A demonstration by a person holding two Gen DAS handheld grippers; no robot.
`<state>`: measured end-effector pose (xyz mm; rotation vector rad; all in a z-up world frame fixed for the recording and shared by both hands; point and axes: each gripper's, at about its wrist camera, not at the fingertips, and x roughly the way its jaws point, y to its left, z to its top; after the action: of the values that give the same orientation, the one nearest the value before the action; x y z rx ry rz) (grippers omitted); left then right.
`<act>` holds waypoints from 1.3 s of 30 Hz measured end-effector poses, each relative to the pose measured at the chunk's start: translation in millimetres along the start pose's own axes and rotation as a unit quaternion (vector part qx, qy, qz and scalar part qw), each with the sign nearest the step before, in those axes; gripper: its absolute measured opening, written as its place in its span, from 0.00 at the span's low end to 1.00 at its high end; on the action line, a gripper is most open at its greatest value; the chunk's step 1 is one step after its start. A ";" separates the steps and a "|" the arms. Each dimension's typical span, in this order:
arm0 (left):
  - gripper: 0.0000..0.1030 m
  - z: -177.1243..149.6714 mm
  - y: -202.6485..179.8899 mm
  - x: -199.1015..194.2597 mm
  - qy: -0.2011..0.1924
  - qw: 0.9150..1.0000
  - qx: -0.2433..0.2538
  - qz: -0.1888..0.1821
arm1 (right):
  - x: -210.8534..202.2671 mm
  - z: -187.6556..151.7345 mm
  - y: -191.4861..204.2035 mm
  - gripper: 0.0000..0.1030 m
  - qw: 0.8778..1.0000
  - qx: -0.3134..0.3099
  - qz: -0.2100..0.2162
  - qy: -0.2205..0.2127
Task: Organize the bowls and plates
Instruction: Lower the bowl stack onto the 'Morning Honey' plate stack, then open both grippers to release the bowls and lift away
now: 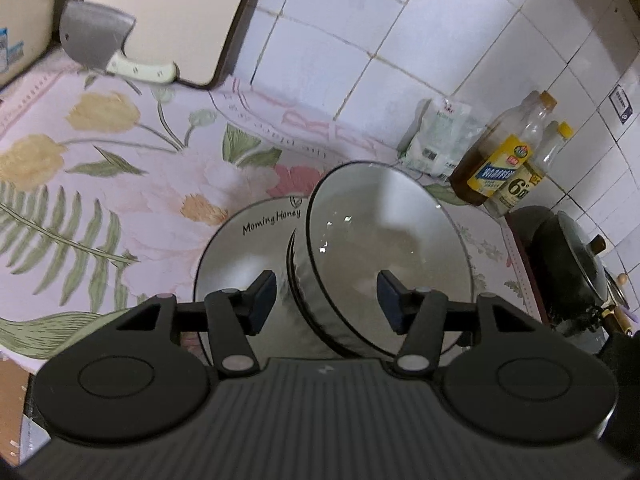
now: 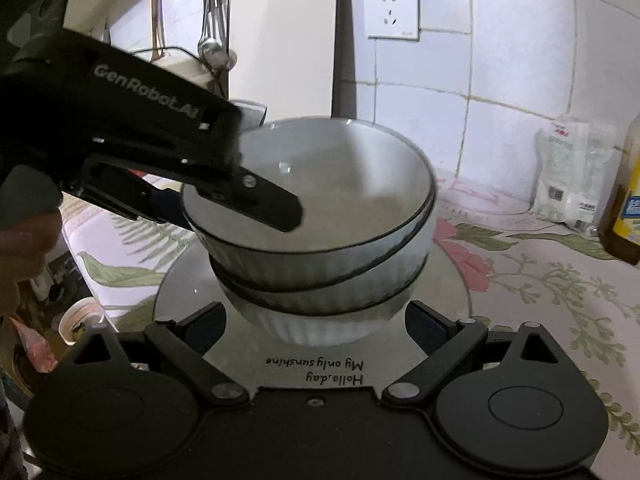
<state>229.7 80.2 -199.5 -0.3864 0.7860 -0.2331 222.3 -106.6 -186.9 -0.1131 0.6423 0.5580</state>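
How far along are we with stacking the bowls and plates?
Done: bowls are stacked on the plate. In hand: the left hand-held gripper straddles the top bowl at its rim, jaws open, not gripping; that bowl sits tilted. Left: probably seating it level; the right hand-held gripper is open by the plate.

Three bowls (image 2: pixel 328 240) sit nested in a stack on a plate (image 2: pixel 192 300), the top bowl (image 1: pixel 384 256) tilted. The plate rests on the cloth-covered counter (image 1: pixel 120 184). Behind it a cutting board (image 1: pixel 168 20) leans against the tiled wall (image 1: pixel 360 32). To the right, by the wall, stand a bag (image 1: pixel 440 140) and bottles (image 1: pixel 504 156).
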 end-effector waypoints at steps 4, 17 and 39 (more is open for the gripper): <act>0.55 -0.7 -8.5 -21.0 -0.013 1.000 0.018 0.010 | -20.8 3.6 4.4 0.95 1.000 0.004 -0.010 -0.010; 0.58 -9.2 -39.6 -106.9 -0.049 0.995 0.073 0.041 | -102.9 29.4 25.6 0.95 0.997 0.015 -0.064 -0.049; 0.94 -36.2 -69.7 -220.3 -0.098 0.981 0.098 0.139 | -245.4 67.0 46.7 1.00 0.968 0.124 -0.217 -0.024</act>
<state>48.1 83.9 -52.2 -0.1082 0.6082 -0.0091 71.7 -161.4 16.2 -0.0032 0.6130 0.0555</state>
